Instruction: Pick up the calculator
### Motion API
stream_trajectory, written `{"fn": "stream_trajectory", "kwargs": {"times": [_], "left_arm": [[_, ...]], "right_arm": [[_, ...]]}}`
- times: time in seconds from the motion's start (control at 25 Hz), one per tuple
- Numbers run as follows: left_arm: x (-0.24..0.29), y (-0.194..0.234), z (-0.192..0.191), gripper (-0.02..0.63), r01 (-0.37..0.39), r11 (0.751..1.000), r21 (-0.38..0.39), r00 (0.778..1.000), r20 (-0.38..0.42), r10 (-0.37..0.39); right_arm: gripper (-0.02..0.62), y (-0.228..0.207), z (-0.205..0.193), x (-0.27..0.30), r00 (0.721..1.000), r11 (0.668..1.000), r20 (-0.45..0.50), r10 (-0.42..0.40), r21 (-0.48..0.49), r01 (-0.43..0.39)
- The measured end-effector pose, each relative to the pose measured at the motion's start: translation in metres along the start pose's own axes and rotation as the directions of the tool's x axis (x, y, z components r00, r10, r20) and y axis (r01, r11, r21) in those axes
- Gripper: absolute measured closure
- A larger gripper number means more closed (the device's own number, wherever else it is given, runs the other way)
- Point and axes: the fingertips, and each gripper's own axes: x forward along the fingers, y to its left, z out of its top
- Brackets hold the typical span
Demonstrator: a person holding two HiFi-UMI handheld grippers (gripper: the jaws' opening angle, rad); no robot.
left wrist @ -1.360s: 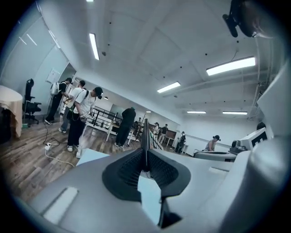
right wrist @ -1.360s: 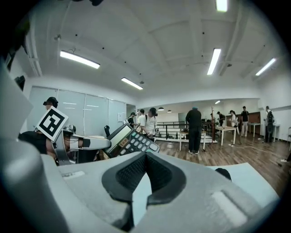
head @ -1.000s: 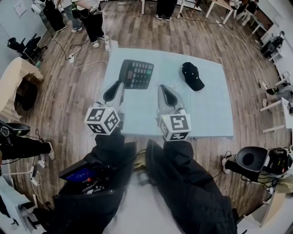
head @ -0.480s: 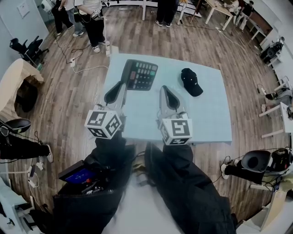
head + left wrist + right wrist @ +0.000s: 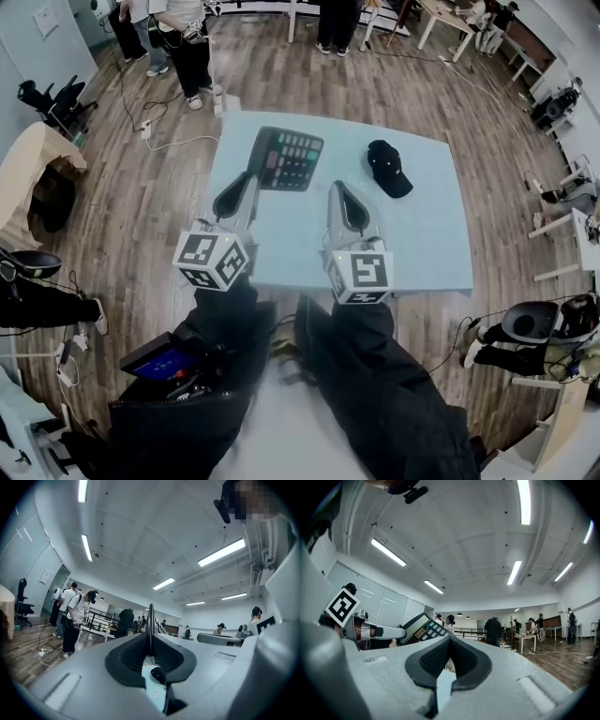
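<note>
Pointing away from the person, the left tongs are shut. The left gripper view shows the two jaws pressed together at their tips, with nothing between them. The right tongs are shut too. In the right gripper view the dark pads meet in a thin line and hold nothing.

Both tongs are side by side over the near half of the light blue counter. Each one has a white cube with black squares at its back end. The person's dark sleeves come up from 6 o'clock.

The calculator is black with rows of keys. It lies flat on the far left part of the counter. It is at about 2 o'clock from the tip of the left tongs and very near it. From the right tongs it is at about 10 o'clock. The right gripper view shows it too, past the jaws at 11 o'clock.

A black cap lies on the counter at about 2 o'clock from the right tongs, well apart from the calculator.

Around the counter is a wood floor. Some people stand far off at 11 o'clock.
</note>
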Motion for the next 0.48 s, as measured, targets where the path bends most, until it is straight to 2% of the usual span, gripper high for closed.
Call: {"fn": "stream_trajectory", "kwargs": {"times": [0.48], "left_arm": [[-0.0011, -0.0016, -0.0054, 0.565, 0.0, 1.0, 0.003, 1.0, -0.014, 0.0]], "right_arm": [[0.596, -0.0017, -0.0043, -0.003, 1.0, 1.0, -0.017, -0.019, -0.012, 0.018]]}}
